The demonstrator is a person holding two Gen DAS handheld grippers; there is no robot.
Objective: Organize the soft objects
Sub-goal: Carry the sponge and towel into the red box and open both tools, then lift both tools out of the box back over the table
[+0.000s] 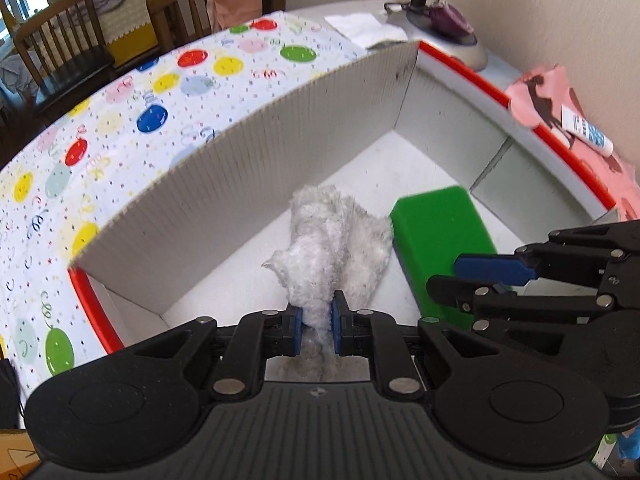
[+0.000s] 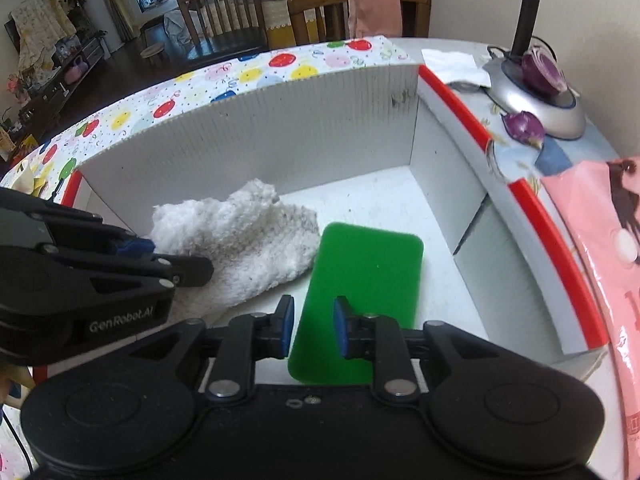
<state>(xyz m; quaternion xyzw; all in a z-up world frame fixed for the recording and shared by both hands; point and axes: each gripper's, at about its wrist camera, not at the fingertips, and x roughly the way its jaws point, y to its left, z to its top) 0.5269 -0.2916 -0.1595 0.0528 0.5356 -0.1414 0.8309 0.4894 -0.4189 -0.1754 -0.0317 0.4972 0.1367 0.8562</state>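
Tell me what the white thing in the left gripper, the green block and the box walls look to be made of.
White cloth: fluffy, matte fabric, probably terry or chenille; it bunches between the left gripper's pads.
Green block: likely foam sponge, with a matte, even face and rounded corners.
Box wall: looks like corrugated plastic or card, grey-white with fine vertical ribs.

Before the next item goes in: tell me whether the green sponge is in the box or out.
In. The green sponge lies flat on the floor of the white box, beside the fluffy white cloth.
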